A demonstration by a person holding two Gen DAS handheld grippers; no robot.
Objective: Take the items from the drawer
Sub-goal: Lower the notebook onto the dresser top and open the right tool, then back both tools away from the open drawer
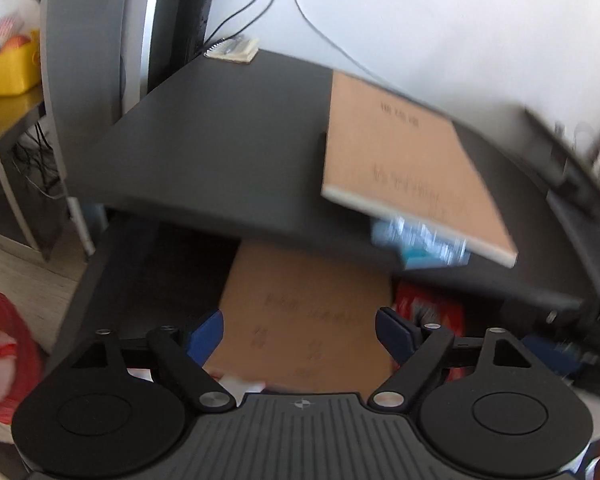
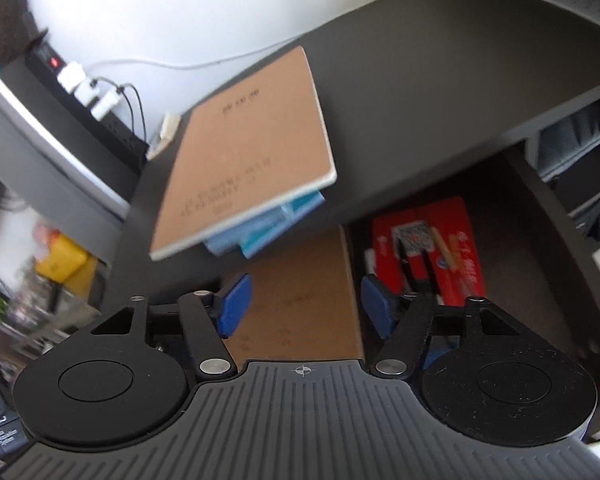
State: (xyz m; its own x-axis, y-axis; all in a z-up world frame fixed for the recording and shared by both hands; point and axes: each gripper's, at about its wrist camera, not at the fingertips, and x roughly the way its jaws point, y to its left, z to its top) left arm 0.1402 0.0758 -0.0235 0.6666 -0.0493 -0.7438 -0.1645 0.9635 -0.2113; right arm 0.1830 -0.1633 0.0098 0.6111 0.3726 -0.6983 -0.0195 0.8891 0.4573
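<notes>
Left gripper (image 1: 299,334) and right gripper (image 2: 306,304): blue pads (image 2: 234,306) on black linkage arms, silver pivot screws, two black discs flanking a ribbed grey housing bearing a crosshair mark.

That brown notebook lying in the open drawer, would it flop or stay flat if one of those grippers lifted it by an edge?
The brown card-covered notebook in the drawer looks thin, so it would probably sag. It seems light. Lying flat, its edge may be hard to catch; the open right gripper might need to slide it first.
</notes>
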